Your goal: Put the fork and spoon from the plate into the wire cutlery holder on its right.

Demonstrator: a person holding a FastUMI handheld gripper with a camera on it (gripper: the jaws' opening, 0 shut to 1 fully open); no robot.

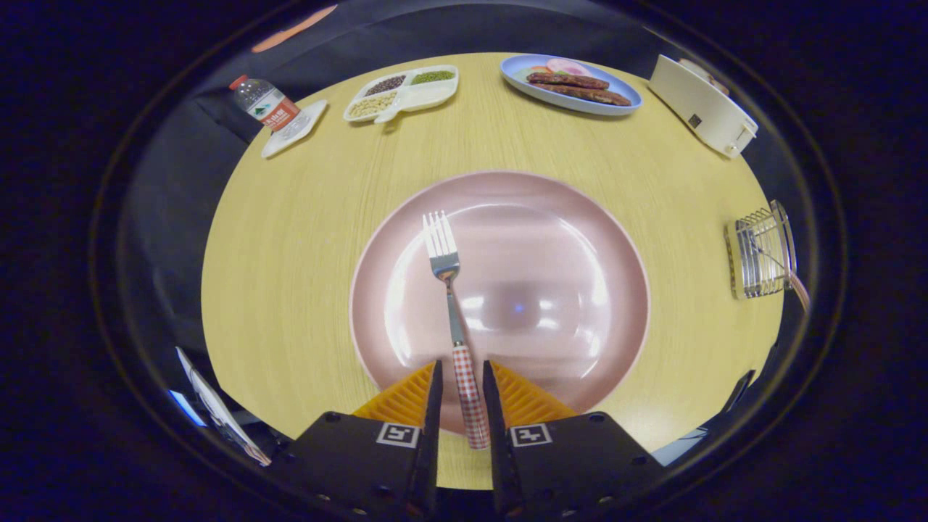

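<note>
Fork [449, 290] lies on the pink plate [580, 239], tines toward twelve o'clock, its checked handle running back between the fingers of the gripper [461, 377], which flank it closely, though whether both press on it I cannot tell. Off at three o'clock from the plate, well apart on the wooden table [290, 239], stands the wire cutlery holder [760, 259], with something thin already leaning in it. The step in hand looks like taking the fork; next calls for a firm hold, a lift and a carry across to the holder.
</note>
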